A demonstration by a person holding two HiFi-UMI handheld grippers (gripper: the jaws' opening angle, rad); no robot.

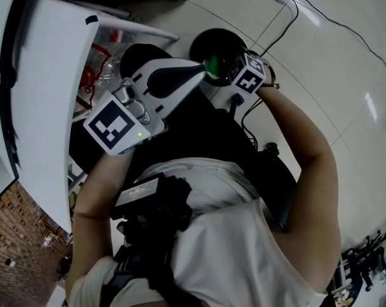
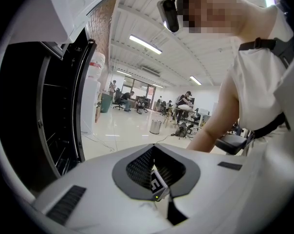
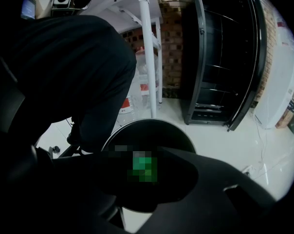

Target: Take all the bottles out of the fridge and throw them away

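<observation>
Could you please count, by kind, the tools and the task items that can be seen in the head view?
Tongs: 2, the left tongs and the right tongs
Marker cubes: 2
Black bin: 1
Green item over the bin: 1
Total: 6

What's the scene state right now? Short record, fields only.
left hand-held gripper: jaws together, empty
right hand-held gripper: jaws apart, above bin
green item: at right jaws, over bin; blurred, probably a bottle
bin: black, round
fridge door: open
</observation>
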